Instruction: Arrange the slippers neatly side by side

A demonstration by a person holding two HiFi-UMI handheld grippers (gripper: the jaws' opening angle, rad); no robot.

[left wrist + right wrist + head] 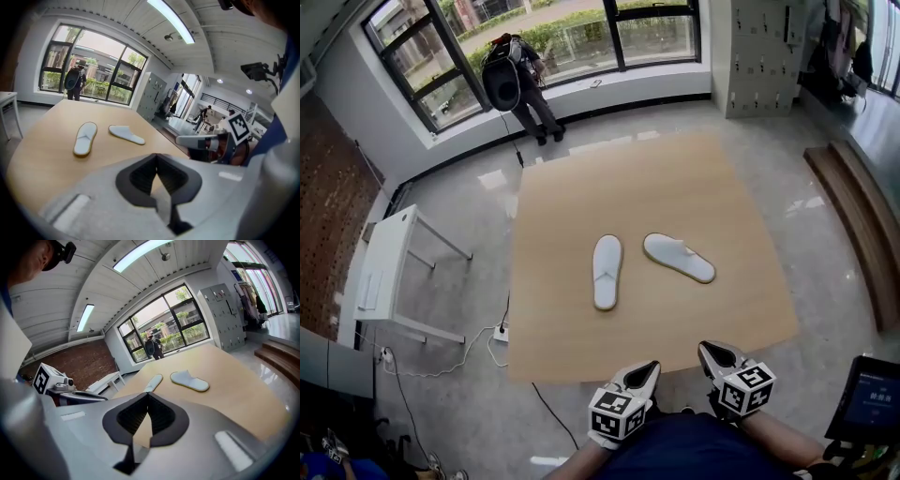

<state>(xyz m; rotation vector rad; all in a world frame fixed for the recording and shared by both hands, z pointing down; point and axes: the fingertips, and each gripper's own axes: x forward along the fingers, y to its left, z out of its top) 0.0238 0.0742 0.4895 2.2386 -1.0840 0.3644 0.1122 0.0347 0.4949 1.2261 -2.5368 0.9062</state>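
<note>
- The two slippers lie out in the middle of the tabletop (581, 347), well apart from both tools, so to my eye the task is at its reach-in step and nothing has been picked up yet
- The left slipper (607, 271) lies straight, its length running away from the person
- The right slipper (678, 257) sits just beside it but slewed round on a diagonal; the pair are near each other, not touching and not parallel
- The left tool (644, 369) hangs at the near edge of the tabletop, jaws pressed together with nothing between them
- The right tool (713, 352) is beside it at the same edge, also closed and empty
- I would say the angled right slipper is the one that needs moving, since the left one already lies square
- The next move calls for carrying the right tool out over the tabletop and opening its jaws before it gets there
- It then needs a hold on the slipper's edge or raised strap, a turn until it runs parallel with its mate, and a set-down close alongside with the ends level
</note>
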